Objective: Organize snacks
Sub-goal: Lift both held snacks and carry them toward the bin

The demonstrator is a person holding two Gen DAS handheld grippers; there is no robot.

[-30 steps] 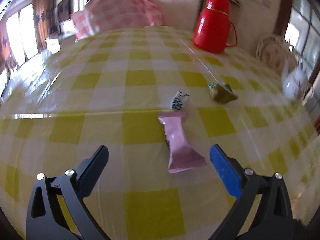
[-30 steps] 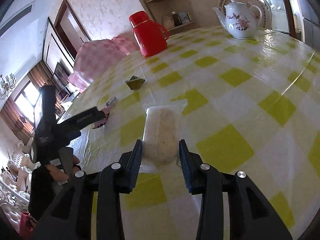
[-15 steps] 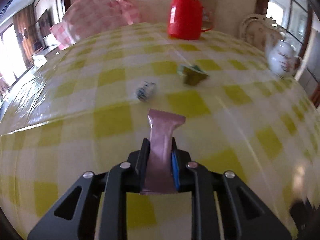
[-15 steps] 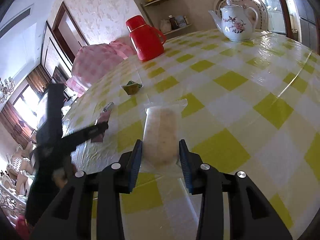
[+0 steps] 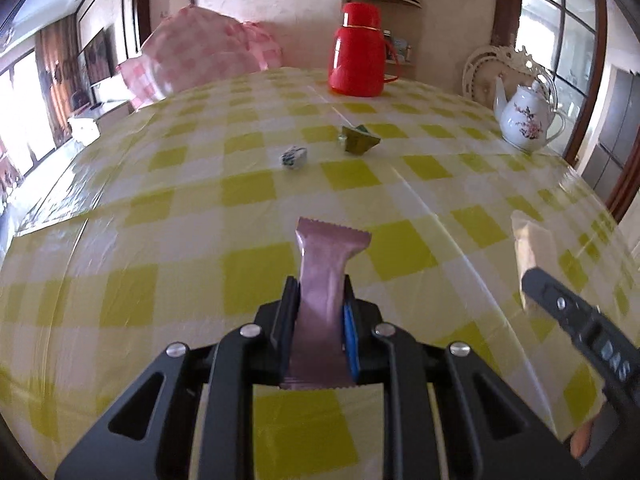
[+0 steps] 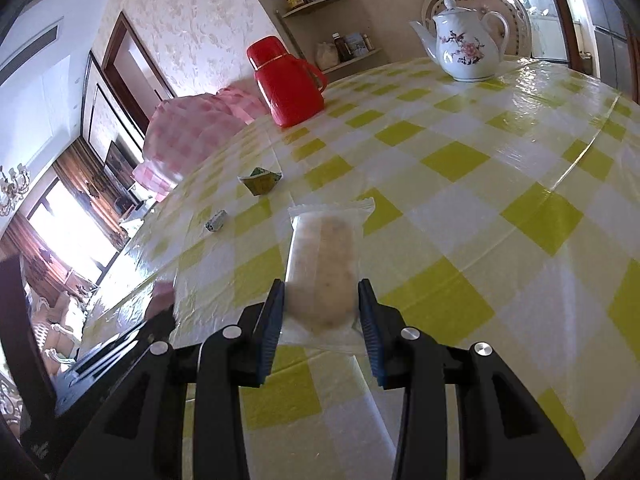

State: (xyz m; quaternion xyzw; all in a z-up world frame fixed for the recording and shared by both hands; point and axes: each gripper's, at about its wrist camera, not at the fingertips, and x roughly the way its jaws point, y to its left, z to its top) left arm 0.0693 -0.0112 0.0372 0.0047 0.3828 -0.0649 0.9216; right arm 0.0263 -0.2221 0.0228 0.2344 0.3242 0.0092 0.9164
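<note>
Gripping both snacks at once now: the left gripper (image 5: pixel 319 312) is clamped tight on the pink bar (image 5: pixel 325 300), the right gripper (image 6: pixel 322 316) pinched around the clear-wrapped cake (image 6: pixel 322 276), jaws partly closed on its sides. Both packets hang over the near part of the table (image 5: pixel 248 196). Best to keep each wrapper squeezed at its middle, carry them level and set them side by side, ends lined up (the clear wrapper looks soft, so no harder squeeze). Two small candies, one blue-white (image 5: pixel 293 157) and one green (image 5: pixel 358 141), lie apart toward the far edge near the red flask (image 5: pixel 357 52). Only the left view shows the two grippers' spacing; the right view shows the cake's whole length, and the teapot (image 6: pixel 464 46) clearly
</note>
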